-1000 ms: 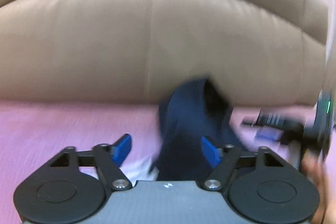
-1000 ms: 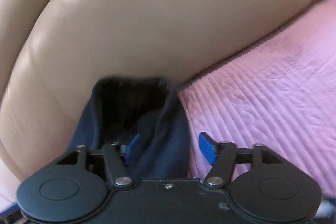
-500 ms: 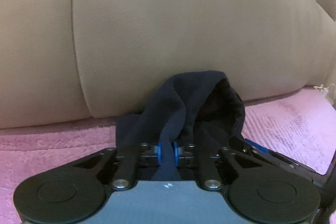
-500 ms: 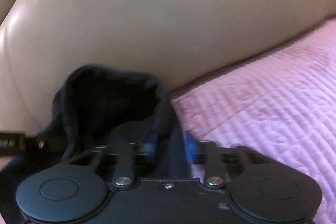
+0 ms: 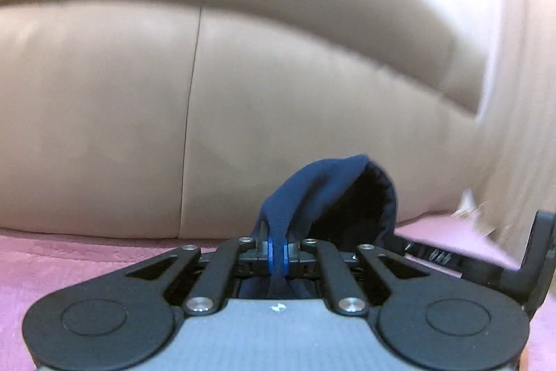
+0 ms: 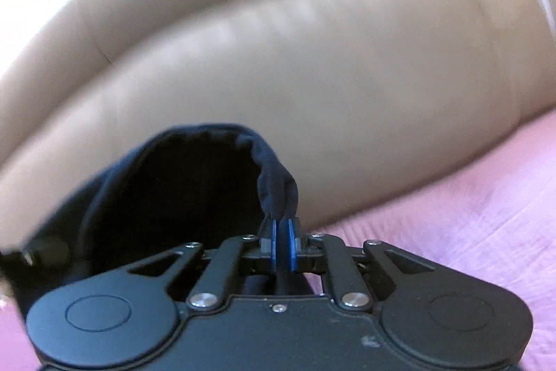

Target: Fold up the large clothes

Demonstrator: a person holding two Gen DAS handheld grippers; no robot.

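Note:
A navy blue garment (image 5: 312, 193) hangs in a loop in front of a beige sofa back. My left gripper (image 5: 278, 252) is shut on one fold of it, the blue pads pinching the cloth. In the right wrist view the same garment (image 6: 194, 197) opens as a dark hollow to the left. My right gripper (image 6: 283, 242) is closing, and its pads press on a bunched edge of the cloth. The two grippers hold the garment close together. Part of the right gripper's black frame (image 5: 535, 259) shows at the right edge of the left wrist view. The rest of the garment hangs out of sight below.
The beige leather sofa backrest (image 5: 104, 127) fills the space ahead in both views (image 6: 347, 93). A pink quilted cover (image 6: 469, 214) lies over the seat below and to the right, and also shows at the lower left (image 5: 69, 259).
Both grippers went from open around the navy cloth to shut on it. They have since lifted, so the garment's loop now stands higher against the sofa back.

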